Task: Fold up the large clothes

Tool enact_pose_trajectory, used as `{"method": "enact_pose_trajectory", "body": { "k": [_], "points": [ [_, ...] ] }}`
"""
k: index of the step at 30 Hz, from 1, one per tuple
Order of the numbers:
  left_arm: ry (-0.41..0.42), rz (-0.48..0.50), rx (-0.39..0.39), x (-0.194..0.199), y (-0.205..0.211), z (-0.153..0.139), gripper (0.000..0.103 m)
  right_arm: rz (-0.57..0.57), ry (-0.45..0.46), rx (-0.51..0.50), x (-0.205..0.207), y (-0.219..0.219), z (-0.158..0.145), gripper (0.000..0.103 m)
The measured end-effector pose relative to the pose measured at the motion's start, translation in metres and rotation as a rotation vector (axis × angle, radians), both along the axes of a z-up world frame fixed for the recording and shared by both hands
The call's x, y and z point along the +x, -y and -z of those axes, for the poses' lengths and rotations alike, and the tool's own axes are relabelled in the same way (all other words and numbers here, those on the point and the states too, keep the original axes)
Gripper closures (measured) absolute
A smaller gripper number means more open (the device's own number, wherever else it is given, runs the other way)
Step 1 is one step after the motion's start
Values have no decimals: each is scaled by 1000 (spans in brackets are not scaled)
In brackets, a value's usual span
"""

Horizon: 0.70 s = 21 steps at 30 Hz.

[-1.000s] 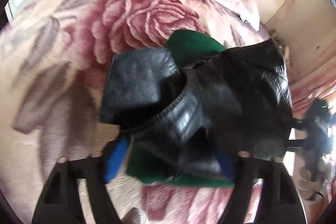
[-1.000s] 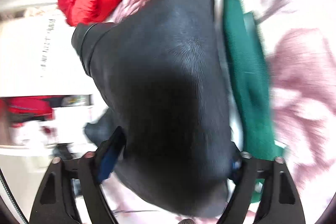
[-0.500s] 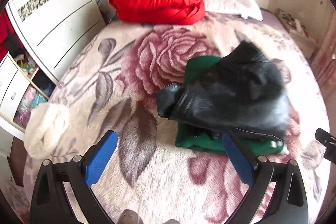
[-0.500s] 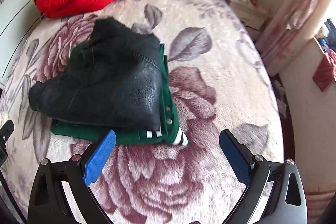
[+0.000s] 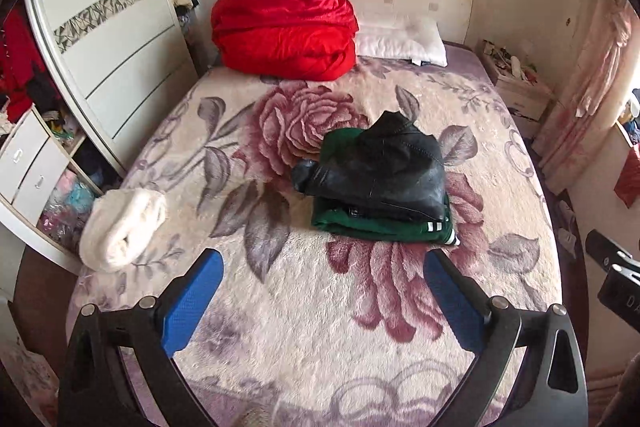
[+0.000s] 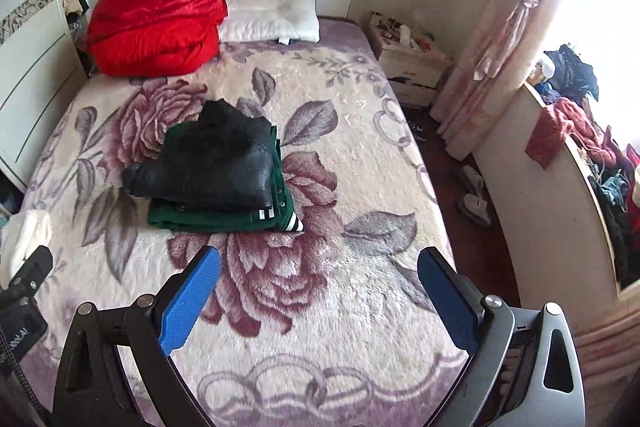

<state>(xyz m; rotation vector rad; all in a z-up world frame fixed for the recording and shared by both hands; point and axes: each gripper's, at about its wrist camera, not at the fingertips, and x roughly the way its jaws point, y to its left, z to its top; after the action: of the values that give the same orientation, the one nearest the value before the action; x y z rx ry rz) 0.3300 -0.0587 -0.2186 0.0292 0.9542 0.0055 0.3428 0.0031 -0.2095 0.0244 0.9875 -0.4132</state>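
A folded black leather jacket [image 5: 380, 167] lies on top of a folded green garment [image 5: 384, 225] in the middle of the bed [image 5: 320, 327]. The same stack shows in the right wrist view: the jacket [image 6: 212, 163] on the green garment [image 6: 224, 217]. My left gripper [image 5: 322, 295] is open and empty, held back above the foot of the bed, well short of the stack. My right gripper [image 6: 318, 293] is open and empty too, likewise back from the stack.
A red quilt [image 5: 284, 23] and a white pillow [image 5: 400, 39] lie at the headboard. A rolled white fleece [image 5: 122, 229] sits at the bed's left edge. A wardrobe [image 5: 108, 39] stands left, a nightstand [image 6: 412, 63] and a cluttered shelf [image 6: 592, 155] right.
Both grippers have let go of the black jacket and pulled far back from the bed. The jacket now rests folded on the green garment.
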Motion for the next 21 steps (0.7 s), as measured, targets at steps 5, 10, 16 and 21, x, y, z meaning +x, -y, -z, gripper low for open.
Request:
{"method": "enact_pose_trajectory", "body": {
  "k": [5, 10, 16, 21],
  "points": [
    [49, 40, 11, -45, 0, -54, 1, -7, 57, -35, -65, -12, -67, 3],
    [89, 52, 9, -86, -2, -105, 1, -12, 99, -39, -123, -24, -124, 3],
    [115, 54, -10, -126, -7, -141, 1, -32, 168, -59, -186, -37, -184, 3],
    [144, 47, -6, -150, -12, -160, 1, -52, 199, -62, -216, -45, -215, 3]
  ]
}}
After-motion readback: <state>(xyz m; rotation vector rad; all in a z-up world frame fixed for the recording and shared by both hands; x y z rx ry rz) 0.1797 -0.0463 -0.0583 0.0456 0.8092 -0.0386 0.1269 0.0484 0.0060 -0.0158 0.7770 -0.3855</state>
